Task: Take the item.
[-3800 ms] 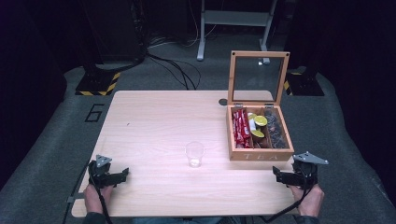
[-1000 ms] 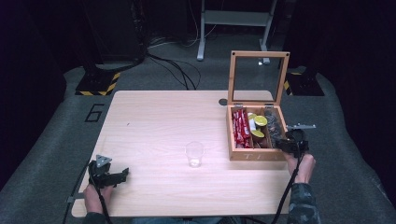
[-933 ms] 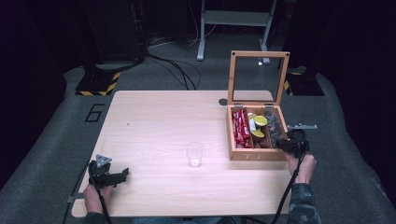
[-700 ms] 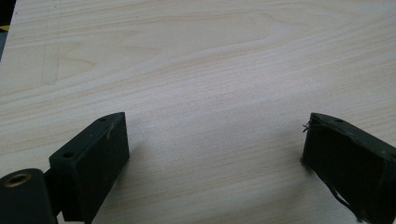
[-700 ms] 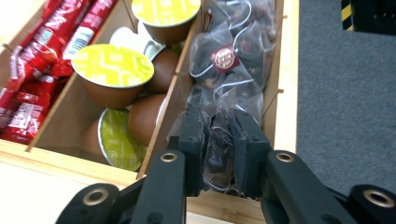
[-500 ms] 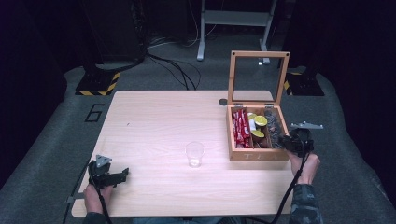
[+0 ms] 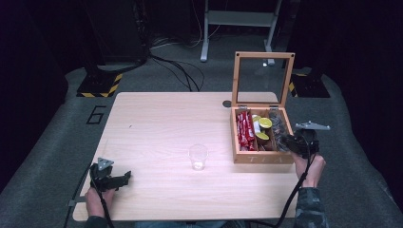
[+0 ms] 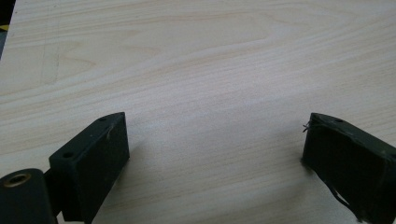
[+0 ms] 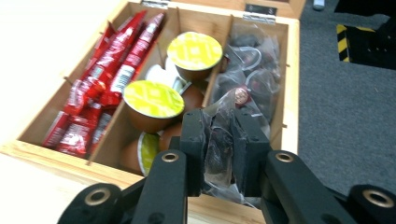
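One clear tea-bag sachet [image 9: 219,144] is pinched between the closed jaws of the right gripper [image 9: 218,140], held just above the right-hand compartment of the wooden box [image 9: 56,154]; its lower part is hidden behind the pads and its contents are hard to make out. The compartment is crowded with similar sachets, with yellow-lidded capsules [image 9: 154,100] and red sachets [image 9: 105,65] stored alongside. The left gripper [image 8: 215,149] is kept wide apart, nothing held, over bare table [image 8: 210,60]; a plastic cup [image 7: 198,156] is placed mid-table.

Black two-jaw grippers [image 7: 110,179] with grey three-cornered plates, trailing cables, camouflage sleeve [image 7: 308,209].
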A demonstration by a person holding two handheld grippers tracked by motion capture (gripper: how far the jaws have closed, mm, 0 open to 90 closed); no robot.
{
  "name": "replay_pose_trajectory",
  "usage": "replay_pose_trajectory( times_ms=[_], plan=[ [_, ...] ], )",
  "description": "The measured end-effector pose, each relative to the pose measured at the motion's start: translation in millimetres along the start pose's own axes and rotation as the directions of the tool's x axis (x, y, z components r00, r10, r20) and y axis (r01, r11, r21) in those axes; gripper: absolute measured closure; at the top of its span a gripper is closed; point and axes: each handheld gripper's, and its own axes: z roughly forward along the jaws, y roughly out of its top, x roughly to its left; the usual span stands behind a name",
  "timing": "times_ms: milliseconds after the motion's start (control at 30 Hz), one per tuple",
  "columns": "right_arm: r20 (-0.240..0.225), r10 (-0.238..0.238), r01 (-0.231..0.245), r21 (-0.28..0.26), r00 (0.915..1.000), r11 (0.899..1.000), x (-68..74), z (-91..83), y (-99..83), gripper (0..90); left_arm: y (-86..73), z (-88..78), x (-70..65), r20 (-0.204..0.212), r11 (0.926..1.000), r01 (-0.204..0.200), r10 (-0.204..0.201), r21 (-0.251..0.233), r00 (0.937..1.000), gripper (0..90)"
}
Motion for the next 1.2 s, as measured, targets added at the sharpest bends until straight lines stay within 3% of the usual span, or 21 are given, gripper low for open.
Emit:
replay_pose_trajectory(
  times_ms=[600,1200],
  plan=[
    [-0.092,-0.044,0.038,-0.061,0.9948,0.997,28.9,-9.6,11.4,76.8,0.0,0.0,0.1,0.0,1.0,0.001,-0.001,0.001,1.0,6.9],
    [-0.199,-0.089,0.069,-0.106,0.9759,0.992,58.8,-10.2,21.4,76.9,0.1,0.0,0.2,0.001,1.0,0.0,0.0,0.001,1.0,6.9]
  ],
)
